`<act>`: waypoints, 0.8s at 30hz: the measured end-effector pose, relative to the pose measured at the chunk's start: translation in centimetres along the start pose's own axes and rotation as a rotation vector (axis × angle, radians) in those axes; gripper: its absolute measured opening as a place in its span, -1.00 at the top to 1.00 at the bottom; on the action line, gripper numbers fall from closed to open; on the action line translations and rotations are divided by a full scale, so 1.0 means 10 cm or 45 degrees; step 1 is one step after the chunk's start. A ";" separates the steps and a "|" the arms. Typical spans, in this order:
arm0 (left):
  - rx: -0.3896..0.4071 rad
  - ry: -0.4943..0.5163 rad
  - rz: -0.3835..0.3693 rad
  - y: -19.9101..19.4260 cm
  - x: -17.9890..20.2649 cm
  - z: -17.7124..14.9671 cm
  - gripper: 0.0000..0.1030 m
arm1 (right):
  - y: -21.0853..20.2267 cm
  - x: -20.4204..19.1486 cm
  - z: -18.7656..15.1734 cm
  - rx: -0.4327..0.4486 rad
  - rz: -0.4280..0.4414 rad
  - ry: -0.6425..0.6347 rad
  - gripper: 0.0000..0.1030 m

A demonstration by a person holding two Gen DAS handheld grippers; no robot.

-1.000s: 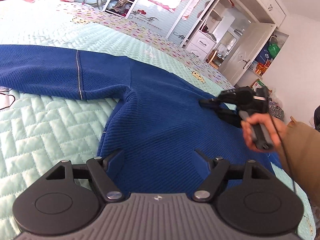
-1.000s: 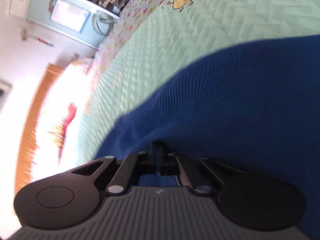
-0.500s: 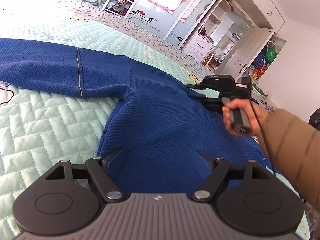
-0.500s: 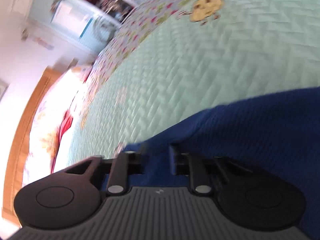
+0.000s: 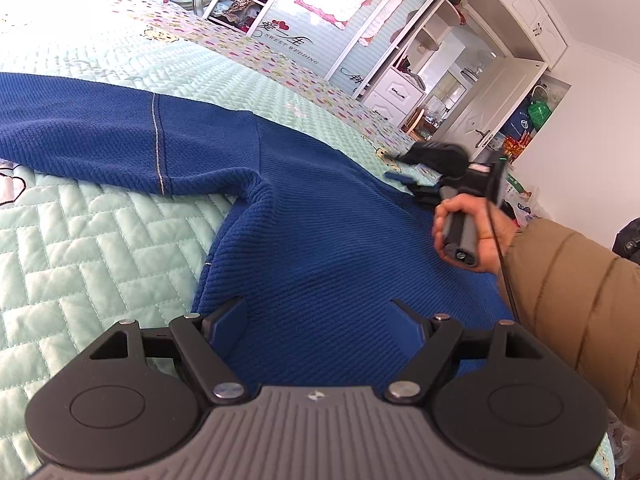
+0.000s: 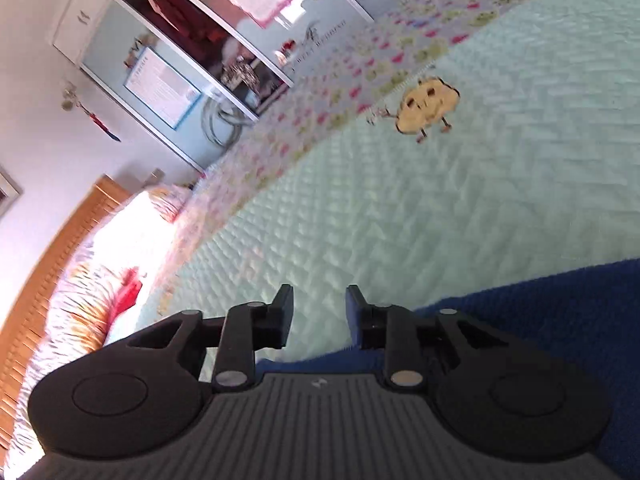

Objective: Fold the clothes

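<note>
Now, from the left wrist: a blue sweater (image 5: pixel 320 216) lies spread flat on the bed (image 5: pixel 80 248), its body running toward the camera and one sleeve (image 5: pixel 100 136) stretched out to the left across the pale green quilt. The left tongs (image 5: pixel 316 316) hang wide apart just over the sweater's near part, blue fabric showing between the fingers but nothing pinched. Off to the right, a hand (image 5: pixel 472 228) in a tan sleeve (image 5: pixel 572 300) grips the handle of the right tongs (image 5: pixel 404 176), which sit at the sweater's far edge. Behind stands a white wardrobe (image 5: pixel 480 60) with an open door.

Over to the right wrist: the picture is tilted and a touch blurred. The right tongs (image 6: pixel 318 312) are opening, a narrow gap between the fingers, and only quilt shows through it; they hold nothing. The sweater's edge (image 6: pixel 560 320) lies just below and to the right of them. A cartoon toast figure (image 6: pixel 428 108) is printed on the quilt farther on, with a wooden headboard (image 6: pixel 52 272) at the left.
</note>
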State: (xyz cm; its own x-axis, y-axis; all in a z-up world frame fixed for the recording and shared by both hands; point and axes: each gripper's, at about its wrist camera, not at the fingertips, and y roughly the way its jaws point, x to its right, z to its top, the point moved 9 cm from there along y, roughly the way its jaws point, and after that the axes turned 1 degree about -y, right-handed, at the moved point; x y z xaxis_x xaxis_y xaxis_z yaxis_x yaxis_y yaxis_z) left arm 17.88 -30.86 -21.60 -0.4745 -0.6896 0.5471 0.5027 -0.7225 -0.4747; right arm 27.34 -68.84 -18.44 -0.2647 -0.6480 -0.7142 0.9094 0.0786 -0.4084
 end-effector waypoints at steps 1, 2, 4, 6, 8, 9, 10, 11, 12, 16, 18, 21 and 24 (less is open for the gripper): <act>0.000 0.000 -0.002 0.00 -0.01 0.00 -0.56 | -0.06 -0.03 -0.01 -0.016 0.046 0.035 0.29; 0.001 0.000 -0.002 0.00 0.00 0.00 -0.57 | -0.13 -0.06 -0.03 -0.034 0.089 0.068 0.26; 0.001 0.002 -0.002 0.01 0.00 0.00 -0.57 | -0.19 0.03 -0.14 -0.112 0.057 0.094 0.17; 0.000 0.006 -0.001 0.01 -0.01 0.00 -0.58 | -0.06 0.26 -0.21 -0.175 -0.045 0.129 0.42; 0.000 0.011 0.002 0.02 -0.01 0.00 -0.58 | -0.04 0.50 -0.18 -0.113 -0.058 0.189 1.00; 0.000 0.012 0.002 0.02 0.00 -0.01 -0.58 | -0.05 0.59 -0.15 -0.076 -0.068 0.226 1.00; -0.001 0.014 0.002 0.02 0.00 0.00 -0.58 | -0.07 0.61 -0.12 -0.028 -0.069 0.272 1.00; -0.001 0.016 0.002 0.03 0.01 0.00 -0.60 | -0.11 0.57 -0.10 0.015 -0.086 0.278 0.96; -0.002 0.019 0.002 0.03 0.01 0.00 -0.60 | -0.17 0.48 -0.10 0.046 -0.101 0.236 0.81; -0.002 0.014 -0.003 0.04 0.01 -0.01 -0.62 | -0.20 0.14 -0.20 0.025 -0.022 0.123 0.17; -0.002 0.010 -0.008 0.04 0.00 0.00 -0.62 | -0.06 0.23 -0.30 -0.077 -0.146 0.086 0.42; -0.004 0.003 -0.027 0.05 0.01 0.00 -0.73 | -0.08 0.18 -0.28 -0.022 -0.281 0.024 0.59; 0.002 -0.077 -0.079 0.02 -0.03 0.04 -0.75 | -0.16 -0.23 -0.41 -0.052 -0.295 -0.150 0.32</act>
State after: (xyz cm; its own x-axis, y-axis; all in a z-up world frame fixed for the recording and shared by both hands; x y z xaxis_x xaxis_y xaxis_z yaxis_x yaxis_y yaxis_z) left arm 18.44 -30.80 -21.62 -0.4601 -0.6395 0.6159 0.4752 -0.7634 -0.4375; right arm 25.19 -64.33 -18.50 -0.4231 -0.7358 -0.5287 0.8146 -0.0534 -0.5776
